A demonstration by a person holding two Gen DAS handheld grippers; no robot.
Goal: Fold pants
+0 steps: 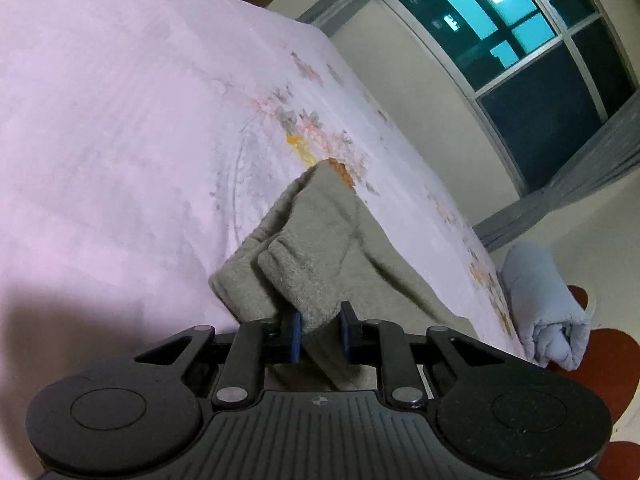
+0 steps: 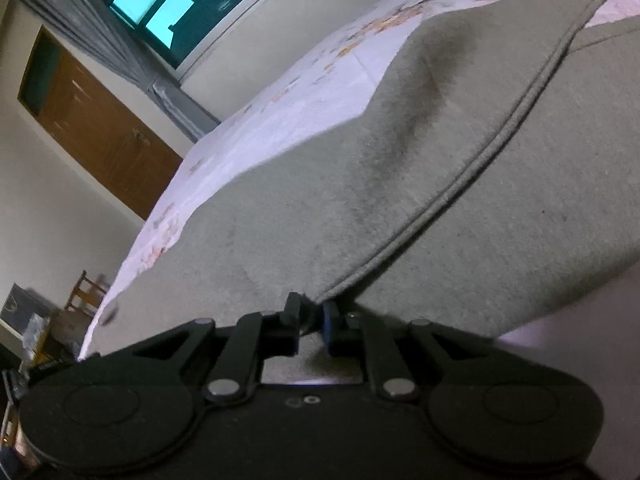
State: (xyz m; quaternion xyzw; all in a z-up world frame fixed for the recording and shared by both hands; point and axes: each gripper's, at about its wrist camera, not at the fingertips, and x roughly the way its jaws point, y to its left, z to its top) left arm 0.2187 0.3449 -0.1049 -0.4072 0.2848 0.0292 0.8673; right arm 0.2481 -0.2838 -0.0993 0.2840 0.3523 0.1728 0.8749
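Grey-green fleece pants (image 1: 316,248) lie on a bed with a pale pink sheet (image 1: 120,120). In the left wrist view my left gripper (image 1: 320,334) is shut on a thick folded end of the pants, which bunches up between the blue pads (image 1: 295,334). In the right wrist view the pants (image 2: 400,160) spread wide ahead, with a stitched hem running diagonally. My right gripper (image 2: 310,320) is shut on the pants' edge where that hem ends.
A rolled light-blue blanket (image 1: 548,312) rests off the bed's right edge, above a red-brown floor. A dark window (image 1: 532,40) with grey curtains faces the bed. A wooden door (image 2: 100,128), a wooden chair (image 2: 86,296) and clutter stand at the left.
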